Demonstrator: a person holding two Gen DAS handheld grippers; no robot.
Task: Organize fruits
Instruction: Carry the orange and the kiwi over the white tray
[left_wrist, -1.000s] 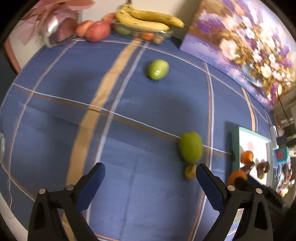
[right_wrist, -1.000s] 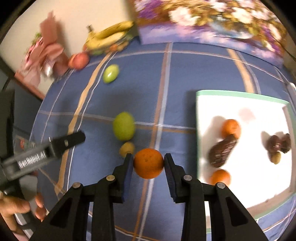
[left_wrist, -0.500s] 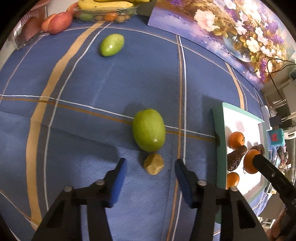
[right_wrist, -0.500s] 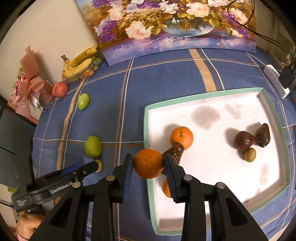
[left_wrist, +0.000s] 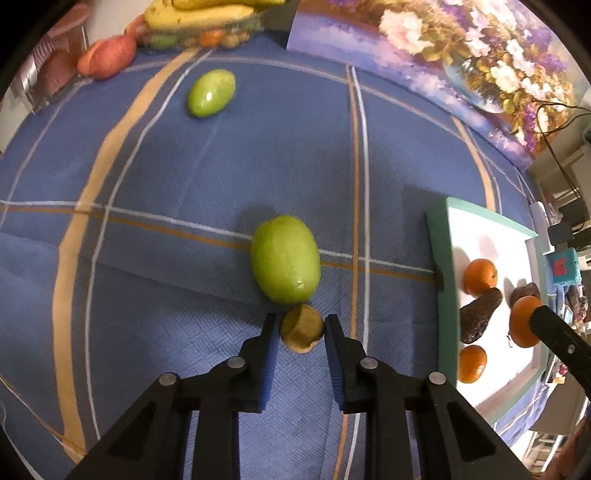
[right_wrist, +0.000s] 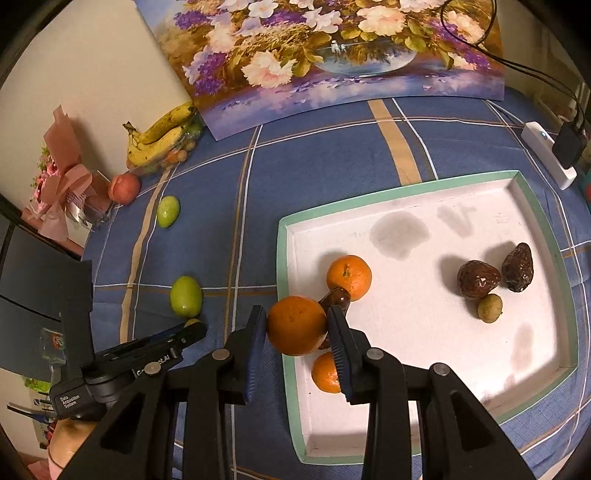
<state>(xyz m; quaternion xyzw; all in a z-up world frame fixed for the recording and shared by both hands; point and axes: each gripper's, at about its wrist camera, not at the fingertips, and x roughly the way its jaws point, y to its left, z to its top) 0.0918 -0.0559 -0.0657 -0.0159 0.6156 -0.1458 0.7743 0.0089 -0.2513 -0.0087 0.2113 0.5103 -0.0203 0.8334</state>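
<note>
My left gripper (left_wrist: 300, 322) brackets a small tan fruit (left_wrist: 301, 328) on the blue cloth; its jaws stand close on both sides, with a thin gap on each. A large green fruit (left_wrist: 285, 263) lies just beyond it. My right gripper (right_wrist: 297, 318) is shut on an orange (right_wrist: 296, 325), held above the left rim of the white tray (right_wrist: 286, 229). The tray holds two oranges (right_wrist: 349, 277), dark brown fruits (right_wrist: 478, 278) and a small tan fruit (right_wrist: 489, 313). A second green fruit (left_wrist: 211, 93) lies farther back.
Bananas (right_wrist: 162, 134) on a clear box and a red apple (right_wrist: 124, 188) sit at the table's far left. A flower painting (right_wrist: 332, 51) leans at the back. A power strip (right_wrist: 546, 155) with cables lies beyond the tray.
My left gripper moved in on the small tan fruit and its jaws narrowed around it. My right gripper carried the orange rightward over the tray's left rim.
</note>
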